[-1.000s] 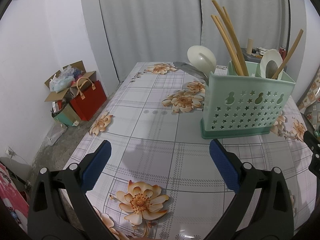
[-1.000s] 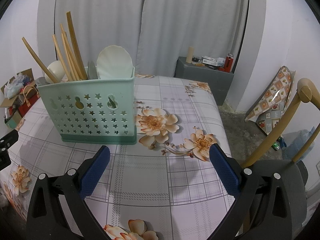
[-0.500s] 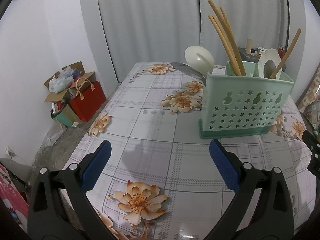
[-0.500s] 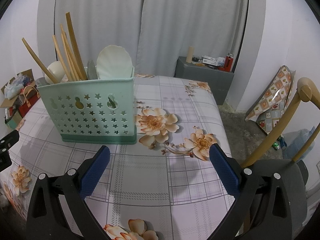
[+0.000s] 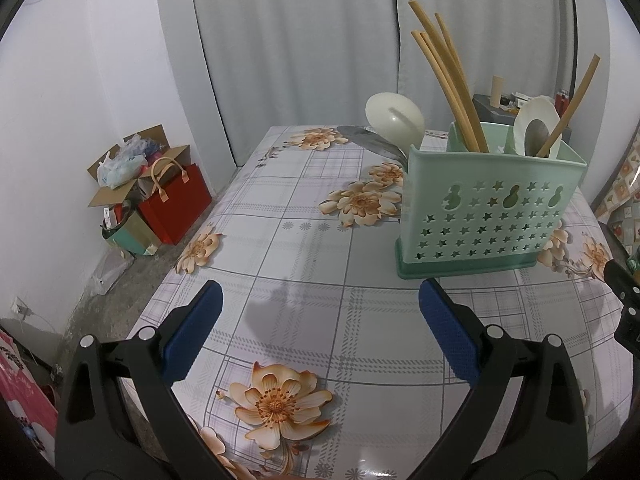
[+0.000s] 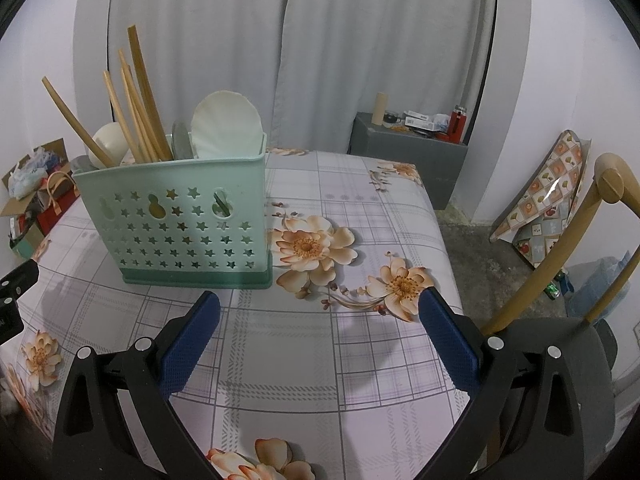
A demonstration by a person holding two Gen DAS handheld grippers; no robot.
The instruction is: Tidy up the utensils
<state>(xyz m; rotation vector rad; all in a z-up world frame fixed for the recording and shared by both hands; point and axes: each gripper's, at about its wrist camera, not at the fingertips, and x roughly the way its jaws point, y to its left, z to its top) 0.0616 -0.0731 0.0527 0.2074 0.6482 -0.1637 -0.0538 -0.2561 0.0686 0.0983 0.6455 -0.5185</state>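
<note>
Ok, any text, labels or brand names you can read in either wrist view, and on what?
None can be read.
Pink package at the left view's lower edge: dark print, cut off and blurred.
Boxes on the grey cabinet: print too small.
Green utensil holder: only star and gourd cut-outs, no words.

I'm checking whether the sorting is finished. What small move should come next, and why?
Probably ease the left gripper toward the white ladle and metal spatula behind the green caddy. Both grippers are open and empty, the chopsticks already stand inside, and those two seem outside it.
</note>
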